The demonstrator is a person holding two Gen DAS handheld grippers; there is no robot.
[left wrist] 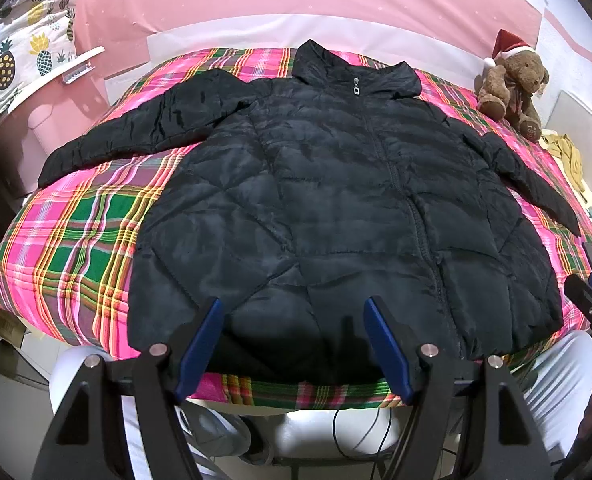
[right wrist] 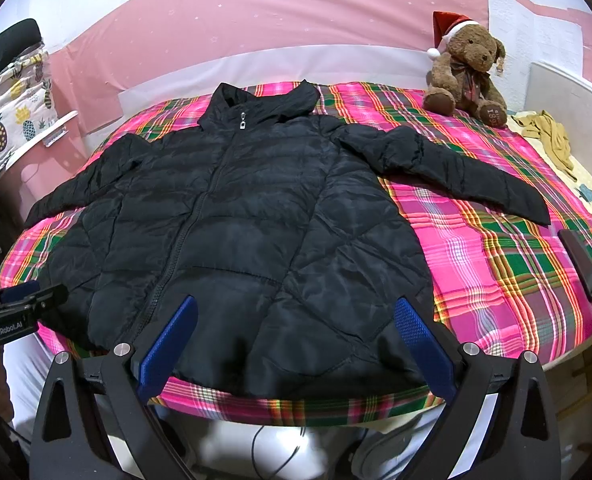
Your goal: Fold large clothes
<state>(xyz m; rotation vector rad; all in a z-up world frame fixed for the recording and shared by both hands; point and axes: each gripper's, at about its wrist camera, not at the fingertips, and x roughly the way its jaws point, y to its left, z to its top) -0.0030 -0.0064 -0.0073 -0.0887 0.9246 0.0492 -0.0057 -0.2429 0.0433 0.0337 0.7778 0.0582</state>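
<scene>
Hovering at the near hem, my left gripper (left wrist: pixel 291 344) hangs spread wide, holding nothing; the jacket (left wrist: pixel 336 208) lies flat, zipped, sleeves out on the plaid blanket (left wrist: pixel 75 240), ready for folding. From the right view, my right gripper (right wrist: pixel 296 344) gapes equally empty, and only here a phone (right wrist: pixel 582 264) shows beside the teddy bear (right wrist: pixel 466 76).

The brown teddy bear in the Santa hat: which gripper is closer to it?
Right. The right gripper hovers at the black puffer jacket's hem on the teddy bear's side; the left gripper sits further over, away from the bear.
</scene>
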